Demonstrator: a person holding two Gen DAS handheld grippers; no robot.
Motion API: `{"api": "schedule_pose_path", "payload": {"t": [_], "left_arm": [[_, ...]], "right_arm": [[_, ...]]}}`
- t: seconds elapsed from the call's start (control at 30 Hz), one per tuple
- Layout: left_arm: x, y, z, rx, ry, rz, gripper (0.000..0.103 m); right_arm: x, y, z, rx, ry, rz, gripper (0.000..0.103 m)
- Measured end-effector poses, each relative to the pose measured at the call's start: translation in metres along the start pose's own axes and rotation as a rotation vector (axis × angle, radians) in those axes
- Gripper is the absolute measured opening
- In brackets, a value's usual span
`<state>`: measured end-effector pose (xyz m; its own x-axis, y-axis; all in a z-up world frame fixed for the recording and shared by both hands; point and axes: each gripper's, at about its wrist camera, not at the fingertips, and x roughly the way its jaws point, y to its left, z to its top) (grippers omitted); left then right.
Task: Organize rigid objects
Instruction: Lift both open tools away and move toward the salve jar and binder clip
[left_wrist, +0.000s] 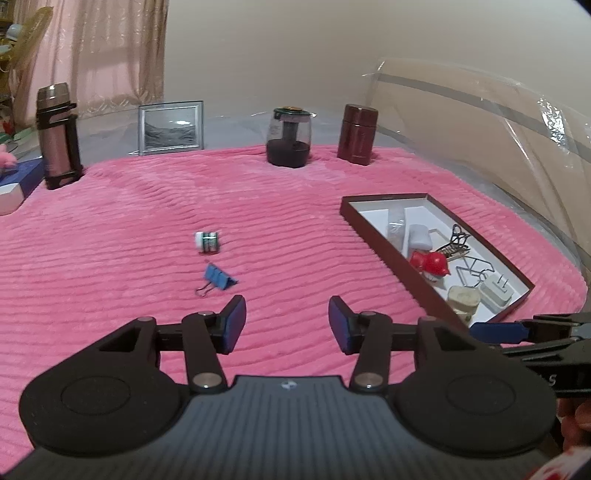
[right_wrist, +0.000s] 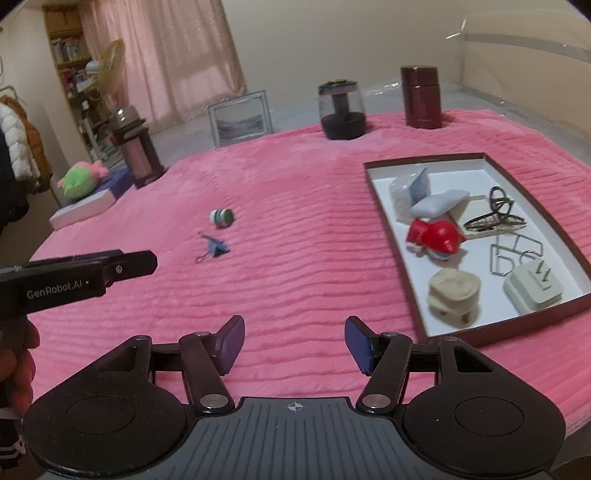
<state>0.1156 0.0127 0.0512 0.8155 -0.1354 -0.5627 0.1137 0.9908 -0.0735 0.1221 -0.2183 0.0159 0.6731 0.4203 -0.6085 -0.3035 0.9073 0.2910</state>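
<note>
surface: pink blanket (right_wrist: 295, 229) | on it: binder clip (right_wrist: 215, 246); tape roll (right_wrist: 221, 217); brown tray (right_wrist: 576, 254); flasks, jar, frame at back

From the right wrist camera I can read "GenRobot.AI" in white letters on the black side of the left gripper (right_wrist: 144, 262), which reaches in from the left edge. In the left wrist camera, the right gripper (left_wrist: 491, 330) comes in from the right edge, and I make out only a single white "S" on its black body, the rest cut off. The small roll with green and white bands (left_wrist: 207, 242) lying far out on the pink blanket (left_wrist: 110, 258) may carry print, but it is too blurred for me to read.
</note>
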Motion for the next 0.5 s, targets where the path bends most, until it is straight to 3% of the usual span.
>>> {"api": "schedule_pose_path", "payload": {"t": [0.5], "left_arm": [[-0.007, 0.041, -0.010, -0.039, 0.015, 0.072, 0.050]], "right_arm": [[0.020, 0.029, -0.004, -0.043, 0.028, 0.044, 0.060]]}}
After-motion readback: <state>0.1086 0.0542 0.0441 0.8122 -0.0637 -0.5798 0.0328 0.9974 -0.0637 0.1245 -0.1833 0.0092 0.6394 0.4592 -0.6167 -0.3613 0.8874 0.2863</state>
